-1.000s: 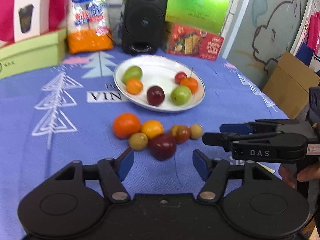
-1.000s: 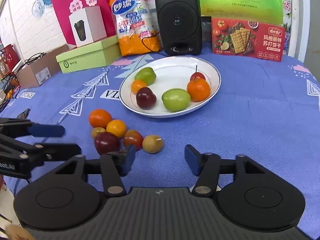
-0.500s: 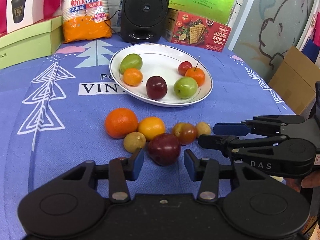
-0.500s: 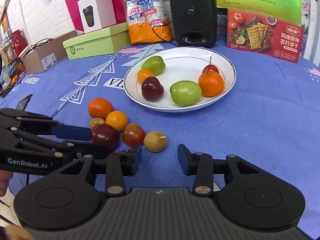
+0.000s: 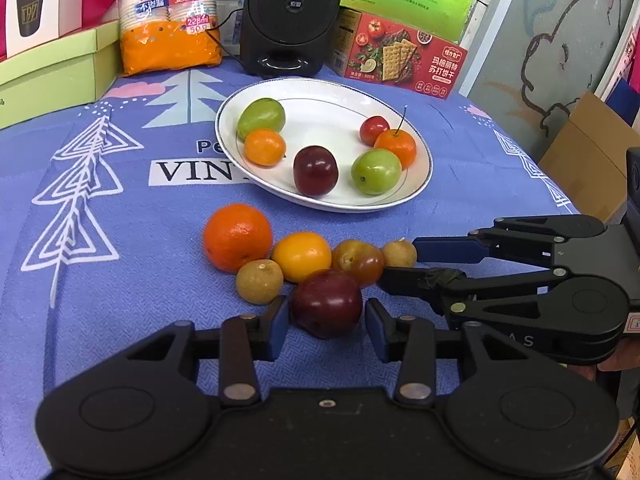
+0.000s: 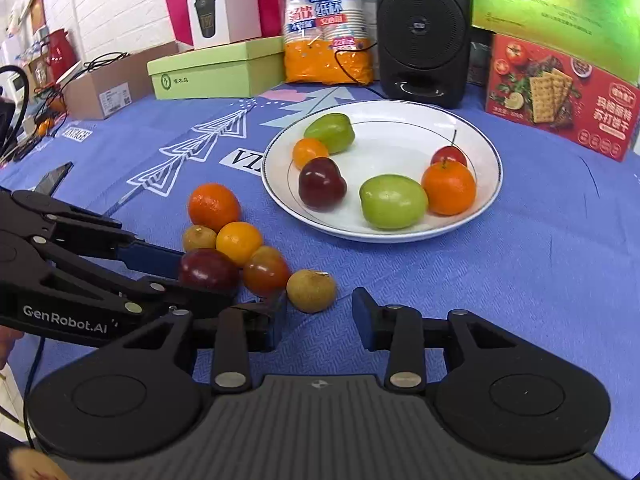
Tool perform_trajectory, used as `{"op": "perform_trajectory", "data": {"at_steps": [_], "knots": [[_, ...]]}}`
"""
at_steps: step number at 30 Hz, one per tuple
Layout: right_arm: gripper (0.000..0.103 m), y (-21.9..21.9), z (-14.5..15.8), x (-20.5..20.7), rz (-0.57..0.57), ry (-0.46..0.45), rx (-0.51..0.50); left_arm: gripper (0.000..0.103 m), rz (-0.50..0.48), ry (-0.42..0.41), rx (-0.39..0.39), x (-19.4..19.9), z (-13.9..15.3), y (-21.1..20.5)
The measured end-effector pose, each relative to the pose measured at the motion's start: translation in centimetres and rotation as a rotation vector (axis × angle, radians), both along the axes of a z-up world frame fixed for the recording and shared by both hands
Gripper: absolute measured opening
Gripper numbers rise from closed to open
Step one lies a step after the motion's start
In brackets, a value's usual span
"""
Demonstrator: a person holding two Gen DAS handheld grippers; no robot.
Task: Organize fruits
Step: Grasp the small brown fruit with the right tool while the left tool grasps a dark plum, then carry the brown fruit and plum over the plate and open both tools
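Note:
Several loose fruits lie in a cluster on the blue cloth in front of a white plate [image 5: 320,82] [image 6: 384,236] that holds several more. My left gripper [image 5: 326,326] [image 6: 200,276] straddles the dark red plum [image 5: 326,304] [image 6: 206,270]. Its jaws are closing, with the left pad at the plum's skin and a thin gap on the right. My right gripper [image 6: 318,316] [image 5: 400,266] comes in from the right, its jaws also closing. The small brown longan [image 6: 311,291] [image 5: 400,254] sits just at its fingertips, nearer the left one and not pressed.
An orange [image 5: 238,236], a smaller yellow-orange fruit [image 5: 302,256], a second longan [image 5: 260,282] and a red-brown fruit [image 5: 358,262] crowd around the plum. A black speaker [image 5: 292,16], a cracker box [image 5: 400,58], a bag of paper cups [image 5: 168,20] and a green box [image 6: 220,68] line the back.
Both grippers have moved forward and down to the fruit cluster and narrowed their jaws. The left now flanks the plum, and the right has reached the longan.

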State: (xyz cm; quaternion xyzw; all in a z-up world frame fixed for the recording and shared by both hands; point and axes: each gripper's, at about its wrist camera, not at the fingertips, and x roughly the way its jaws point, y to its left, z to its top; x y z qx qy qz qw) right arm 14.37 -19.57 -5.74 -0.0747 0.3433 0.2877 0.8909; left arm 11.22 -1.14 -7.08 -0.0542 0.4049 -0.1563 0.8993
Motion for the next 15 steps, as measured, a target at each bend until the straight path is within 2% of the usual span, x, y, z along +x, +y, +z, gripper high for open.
{"op": "perform_trajectory", "data": {"at_steps": [9,11,12,13,15], "knots": [[0.063,0.2,-0.2,1.1,0.034,0.015,0.028,0.079,0.022,0.002,-0.014,0.2,0.0,0.7],[0.061,0.3,-0.2,1.2,0.042,0.013,0.025,0.079,0.027,0.003,-0.022,0.3,0.0,0.9],[0.058,0.4,-0.2,1.2,0.045,0.011,0.02,0.079,0.027,0.003,-0.021,0.3,0.0,0.8],[0.05,0.4,-0.1,1.1,0.045,0.008,0.016,0.079,0.027,0.002,-0.019,0.3,0.0,0.8],[0.05,0.2,-0.1,1.0,0.038,0.011,0.018,0.08,0.025,0.0,-0.014,0.5,0.0,0.7]]}}
